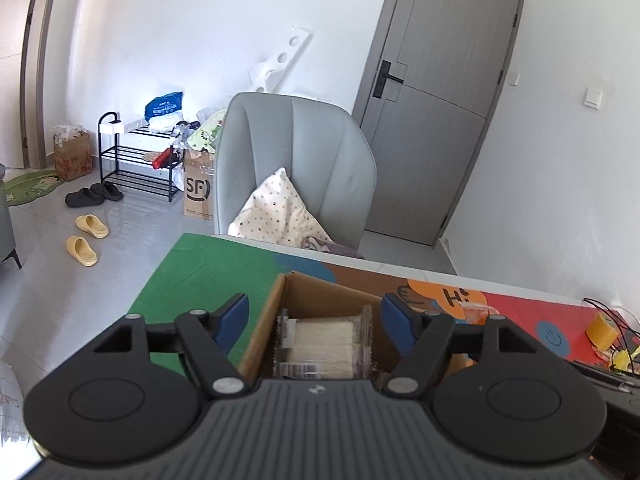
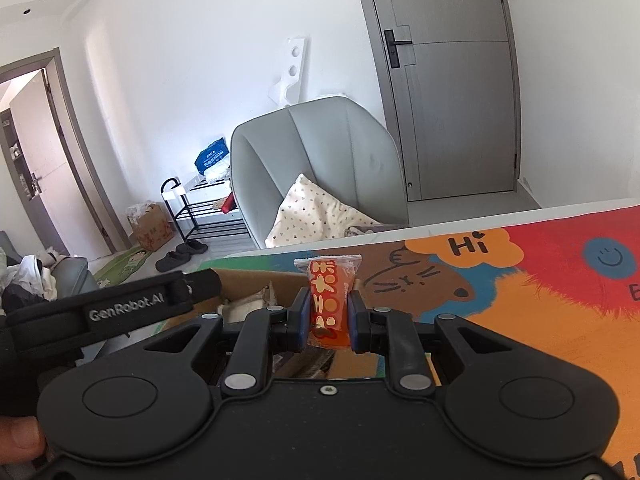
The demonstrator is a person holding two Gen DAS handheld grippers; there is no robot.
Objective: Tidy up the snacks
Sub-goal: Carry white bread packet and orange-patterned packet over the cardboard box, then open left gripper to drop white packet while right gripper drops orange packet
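Left wrist view. Left claw at lower centre of the frame, blue pads standing apart, nothing pinched between them. Beyond and between the pads, an open cardboard box on the colourful mat covering the counter. Inside the box, a clear-wrapped pack of pale wafers or noodles, lying flat, crimped seals at left and right ends. Probably light and brittle inside: thin film outside, slippery, contents likely to crack under a hard squeeze. Best taken across the short sides of the body, not by the crimped ends, with gentle pressure. At the far right edge, a small yellow packet among black wires, too blurred to identify.

Right wrist view. Right claw at lower centre, clamped on a small red-orange sachet printed with yellow shapes, held upright, top seal poking above the pads. Grip sits on the lower half of the sachet, pads pressing both flat faces. Looks soft and light, possibly a jelly or paste filling; glossy film, so some slip risk if the grip loosens, and bursting risk if squeezed harder. Same box just left of and beyond the claw, with pale wrapping showing inside. Left device's black strap crossing the lower left of the frame; a fingertip at the bottom left corner.
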